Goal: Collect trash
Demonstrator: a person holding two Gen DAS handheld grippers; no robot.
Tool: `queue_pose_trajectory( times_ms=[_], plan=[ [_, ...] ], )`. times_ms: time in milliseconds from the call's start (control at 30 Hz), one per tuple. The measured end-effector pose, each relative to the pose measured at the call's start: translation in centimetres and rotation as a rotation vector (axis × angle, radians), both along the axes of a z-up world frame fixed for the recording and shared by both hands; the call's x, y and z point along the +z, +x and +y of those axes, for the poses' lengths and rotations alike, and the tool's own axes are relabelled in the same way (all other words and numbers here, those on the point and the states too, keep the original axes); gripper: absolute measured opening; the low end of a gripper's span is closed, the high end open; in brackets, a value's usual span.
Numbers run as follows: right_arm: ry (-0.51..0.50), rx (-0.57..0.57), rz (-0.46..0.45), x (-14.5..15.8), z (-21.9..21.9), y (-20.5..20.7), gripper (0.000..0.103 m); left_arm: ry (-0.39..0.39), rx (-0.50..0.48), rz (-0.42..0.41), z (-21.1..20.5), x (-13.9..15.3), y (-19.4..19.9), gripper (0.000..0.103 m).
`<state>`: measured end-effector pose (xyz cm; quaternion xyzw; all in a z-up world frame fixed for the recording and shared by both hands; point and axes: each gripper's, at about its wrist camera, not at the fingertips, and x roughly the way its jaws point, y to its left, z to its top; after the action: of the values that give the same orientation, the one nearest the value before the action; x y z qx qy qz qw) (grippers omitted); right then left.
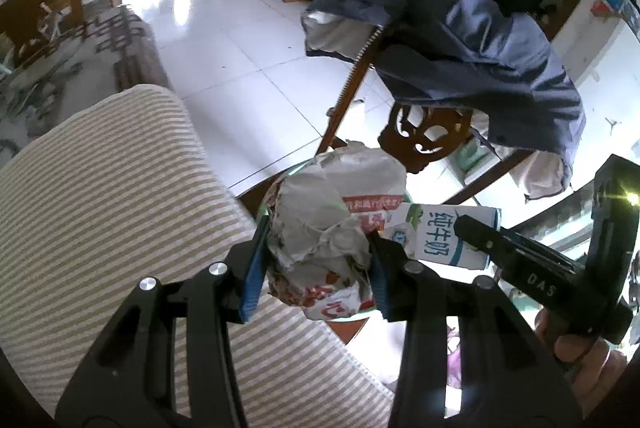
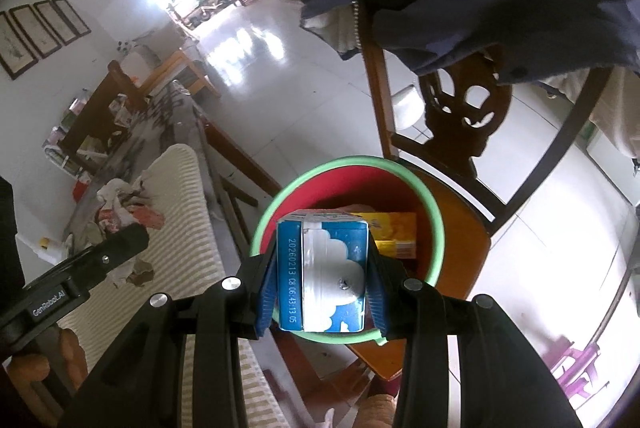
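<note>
Both wrist views look down closely, sharing the wooden chair (image 1: 424, 136).

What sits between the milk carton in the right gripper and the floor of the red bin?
In the right wrist view, the blue-and-white milk carton hangs over the green-rimmed red bin; below it lies a yellow box, otherwise bare red interior.

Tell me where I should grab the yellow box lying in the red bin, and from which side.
Judging by the right wrist view, the yellow box lies flat at the bottom of the red bin, long side across. Probably come straight down from above and pinch across its narrow width, near the exposed right end. The milk carton in the right gripper hangs over its left end.
</note>
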<state>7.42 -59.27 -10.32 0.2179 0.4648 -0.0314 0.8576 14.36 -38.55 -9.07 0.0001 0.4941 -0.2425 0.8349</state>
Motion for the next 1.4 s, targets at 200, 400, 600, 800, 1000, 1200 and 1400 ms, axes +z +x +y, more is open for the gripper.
queue_pose_trajectory(
  times_ms=[200,400,600,800,1000,1200,1400],
  plan=[
    [0.001,-0.015,0.012,-0.4,-0.9,-0.2,0.037,-0.011,-0.032,-0.008,-1.8,-0.4,0.4,0.067],
    [0.004,-0.013,0.014,-0.6,-1.0,0.0,0.037,-0.008,-0.03,-0.02,-1.8,-0.4,0.6,0.074],
    [-0.002,-0.005,0.029,-1.1,-0.4,0.6,0.037,-0.007,-0.016,-0.057,-1.2,0.3,0.5,0.091],
    [0.002,-0.01,0.042,-1.7,0.4,0.9,0.042,-0.005,-0.016,-0.099,-0.1,1.2,0.1,0.097],
    [-0.042,-0.014,-0.002,-1.1,2.1,0.7,0.069,-0.002,0.005,-0.135,1.9,1.5,-0.5,0.097],
    [-0.104,0.025,-0.049,0.3,5.7,0.7,0.082,-0.013,0.07,-0.144,5.8,2.0,-0.9,0.097],
    [-0.217,0.084,-0.207,4.3,12.2,0.1,0.096,-0.062,0.186,-0.289,12.2,5.2,-2.7,0.098]
  ],
)
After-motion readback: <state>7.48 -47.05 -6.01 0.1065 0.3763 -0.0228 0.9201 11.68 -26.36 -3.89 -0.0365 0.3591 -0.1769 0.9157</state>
